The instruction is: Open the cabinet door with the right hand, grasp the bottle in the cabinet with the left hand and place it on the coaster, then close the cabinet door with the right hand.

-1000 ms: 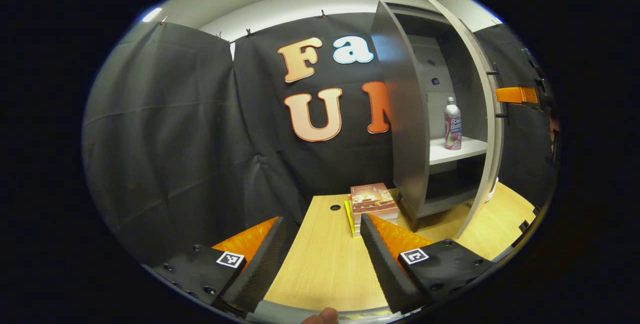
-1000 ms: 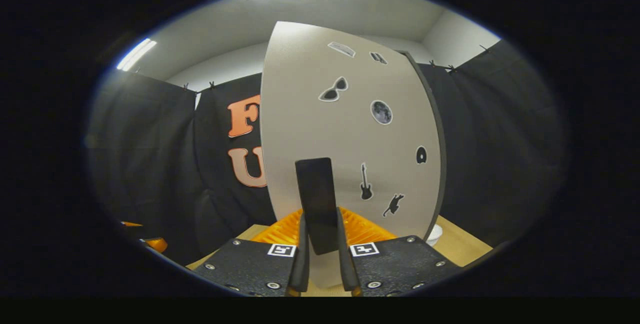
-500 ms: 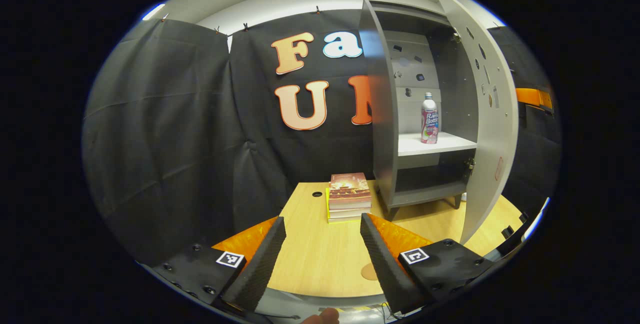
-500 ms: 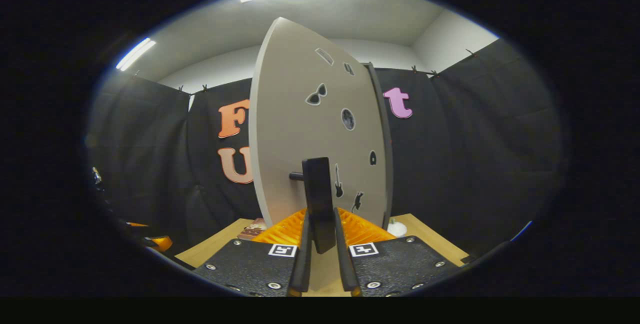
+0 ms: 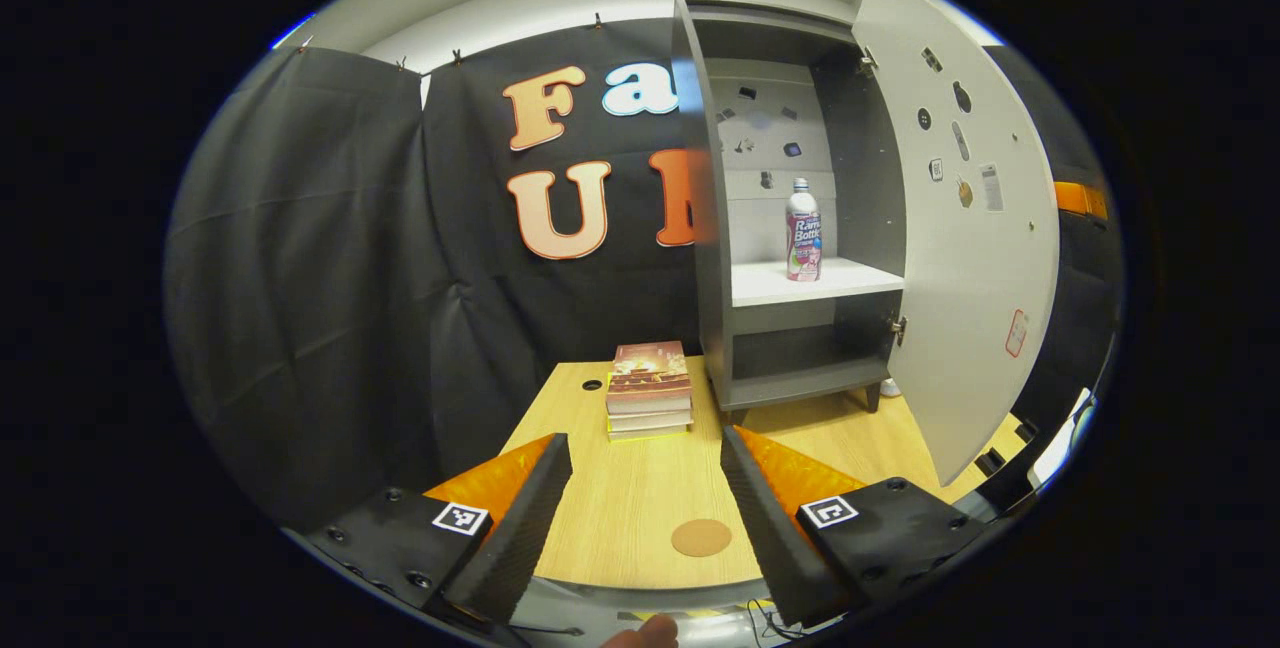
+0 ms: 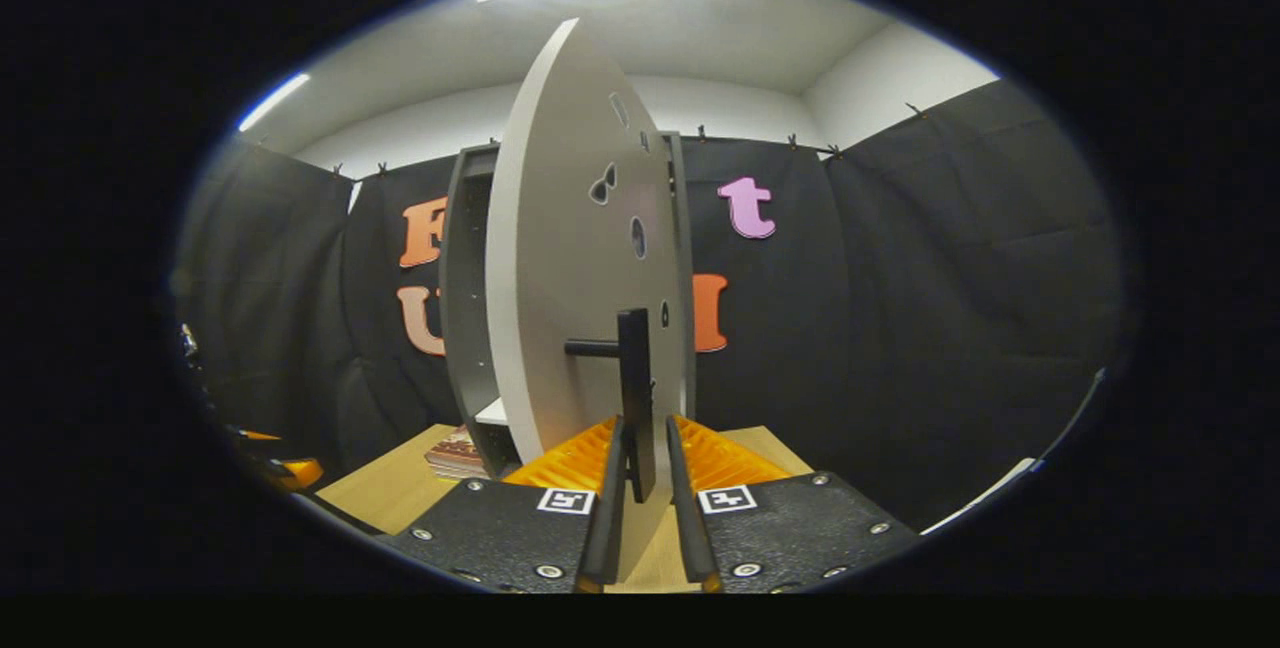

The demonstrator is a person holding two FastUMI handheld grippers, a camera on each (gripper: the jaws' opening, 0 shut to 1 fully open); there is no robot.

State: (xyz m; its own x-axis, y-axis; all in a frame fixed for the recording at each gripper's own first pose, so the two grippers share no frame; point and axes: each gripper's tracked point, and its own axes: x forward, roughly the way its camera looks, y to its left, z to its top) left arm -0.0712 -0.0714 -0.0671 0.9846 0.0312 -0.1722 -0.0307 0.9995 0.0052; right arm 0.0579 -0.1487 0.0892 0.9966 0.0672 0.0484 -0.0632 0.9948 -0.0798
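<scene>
In the left gripper view the grey cabinet (image 5: 712, 228) stands with its door (image 5: 975, 258) swung wide to the right. A white and pink bottle (image 5: 803, 231) stands upright on the white shelf (image 5: 770, 283) inside. A round brown coaster (image 5: 701, 537) lies on the wooden table, close in front of my left gripper (image 5: 645, 443). That gripper is open, holds nothing, and is well short of the cabinet. In the right gripper view my right gripper (image 6: 640, 428) is shut on the door's black handle (image 6: 634, 368), and the door (image 6: 560, 288) is nearly edge-on.
A stack of books (image 5: 648, 390) lies on the table (image 5: 620, 498) just left of the cabinet's foot. The cabinet's lower compartment (image 5: 800, 353) is dark. A fingertip (image 5: 645, 633) shows at the bottom edge. Black cloth walls close in the booth.
My right gripper has swung the door further open by its handle, baring the bottle and shelf. The left gripper view has shifted, bringing the coaster into sight.
</scene>
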